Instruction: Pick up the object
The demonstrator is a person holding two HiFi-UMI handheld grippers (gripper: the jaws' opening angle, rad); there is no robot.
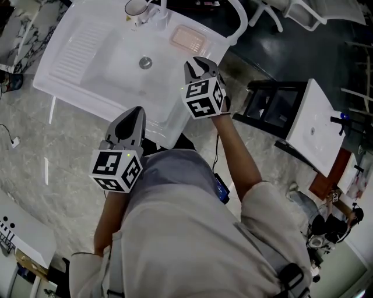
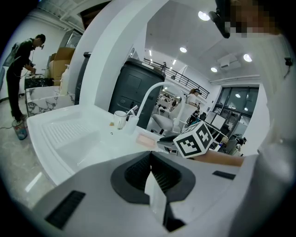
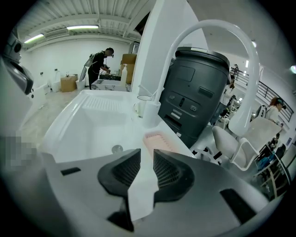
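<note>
- Markings: black-and-white square patterns cover the marker cube [image 1: 204, 98] on the right claw and also the cube on the left claw. The small light labels on the front of the dark grey bin [image 3: 194, 88] are too small to read.
- Pink tray [image 1: 187, 39] lies flat on the far right rim of the white sink [image 1: 87, 41], near the foot of the arched white faucet [image 1: 238, 20].
- Right claw [image 3: 147, 152] hangs over the right side of the sink, near the pink tray but apart from it. Its jaws stand a narrow gap apart and nothing is between them. In the right gripper view the tray shows just beyond this gap, with only bare sink rim before it.
- Left claw [image 2: 151, 154] is held lower, at the near edge of the sink, well apart from the tray. Its jaws are pressed together and hold nothing.
- Round metal drain [image 1: 145, 62] sits in the middle of the basin. A white cup [image 1: 137, 8] stands on the far rim beside the faucet.
- Marble-pattern floor [image 1: 58, 151] lies around the sink. To the right, a second white basin [image 1: 317, 116] rests on a black frame.
- Person [image 3: 98, 65] stands far behind, bent over a desk, with cardboard boxes [image 3: 69, 83] near.
</note>
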